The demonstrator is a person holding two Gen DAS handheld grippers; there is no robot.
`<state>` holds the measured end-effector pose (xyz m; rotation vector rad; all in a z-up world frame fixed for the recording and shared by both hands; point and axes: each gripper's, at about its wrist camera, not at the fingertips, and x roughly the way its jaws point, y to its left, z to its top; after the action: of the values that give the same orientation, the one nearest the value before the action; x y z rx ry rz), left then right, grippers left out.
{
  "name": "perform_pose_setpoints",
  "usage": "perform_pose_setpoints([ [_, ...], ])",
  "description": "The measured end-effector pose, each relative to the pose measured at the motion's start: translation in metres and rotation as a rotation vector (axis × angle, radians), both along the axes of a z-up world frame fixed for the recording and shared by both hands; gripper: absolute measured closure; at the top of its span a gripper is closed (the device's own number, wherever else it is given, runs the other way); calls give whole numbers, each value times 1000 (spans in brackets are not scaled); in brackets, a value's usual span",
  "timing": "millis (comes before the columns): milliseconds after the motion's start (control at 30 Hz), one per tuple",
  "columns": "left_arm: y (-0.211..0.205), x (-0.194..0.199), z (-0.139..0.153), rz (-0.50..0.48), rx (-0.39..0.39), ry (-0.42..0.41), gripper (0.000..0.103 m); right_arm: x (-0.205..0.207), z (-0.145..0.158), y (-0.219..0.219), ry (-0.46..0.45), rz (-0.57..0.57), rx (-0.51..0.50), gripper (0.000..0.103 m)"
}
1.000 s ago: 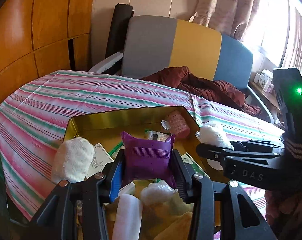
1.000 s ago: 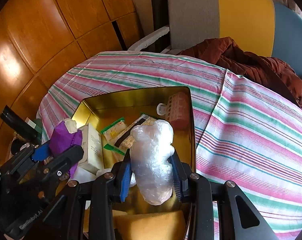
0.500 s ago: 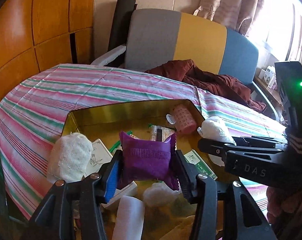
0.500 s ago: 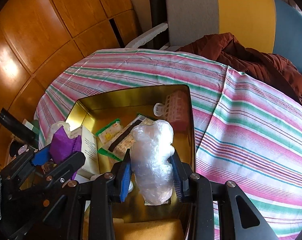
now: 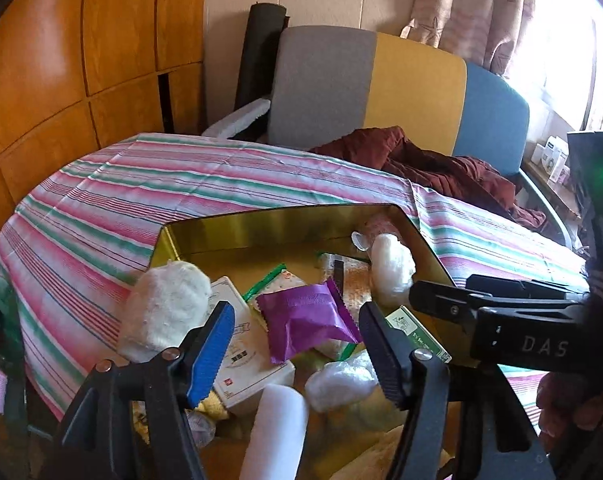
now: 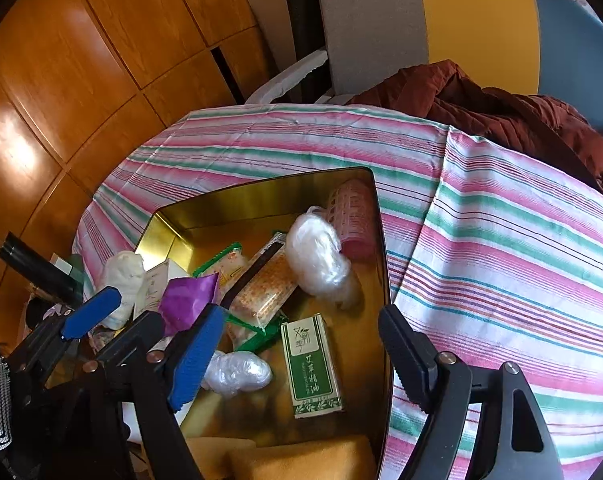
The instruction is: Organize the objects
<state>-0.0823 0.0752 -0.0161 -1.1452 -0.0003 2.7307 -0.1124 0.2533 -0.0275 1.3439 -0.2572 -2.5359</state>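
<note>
Release step done, I judge: my left gripper (image 5: 293,344) and right gripper (image 6: 301,348) have just been opening, purple packet (image 5: 307,322) and plastic-wrapped bundle (image 6: 321,260) dropped into the gold tin (image 6: 261,200); next, another stray item.

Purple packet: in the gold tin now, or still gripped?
In the tin. The purple packet lies on the boxes inside the gold tin; the left gripper jaws, just opening, stand clear of it.

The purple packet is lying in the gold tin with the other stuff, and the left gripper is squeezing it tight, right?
Not quite. The purple packet does lie in the gold tin among the other things, but the left gripper is not squeezing it. Its jaws have just been opening and now stand apart with gaps on both sides of the packet. The left wrist view shows this.
</note>
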Motion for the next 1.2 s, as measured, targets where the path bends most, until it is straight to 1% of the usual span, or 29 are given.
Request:
perform_pose_setpoints([
  [167, -5, 10, 8, 19, -17, 34, 37, 12, 8, 0, 33, -26, 15, 15],
  [300, -11, 19, 16, 28, 0, 59, 37, 26, 15, -2, 65, -35, 54, 12],
  [367, -14, 24, 21, 33, 16, 70, 37, 34, 18, -3, 84, -38, 81, 11],
  [433, -17, 31, 26, 43, 30, 85, 30, 44, 21, -6, 108, -47, 110, 9],
  [567, -18, 46, 35, 85, -4, 110, 28, 69, 25, -12, 172, -82, 189, 7],
  [667, -22, 60, 42, 100, 6, 123, 27, 89, 23, -17, 198, -95, 224, 7],
  [800, -26, 76, 46, 144, -14, 134, 27, 112, 20, -19, 228, -117, 234, 7],
  [967, -33, 94, 45, 183, -6, 154, 27, 131, 20, -18, 237, -117, 218, 6],
  [1100, -35, 99, 44, 178, 2, 149, 32, 137, 19, -24, 236, -102, 221, 5],
  [1200, -35, 101, 42, 170, 20, 133, 33, 140, 18, -27, 234, -96, 222, 5],
])
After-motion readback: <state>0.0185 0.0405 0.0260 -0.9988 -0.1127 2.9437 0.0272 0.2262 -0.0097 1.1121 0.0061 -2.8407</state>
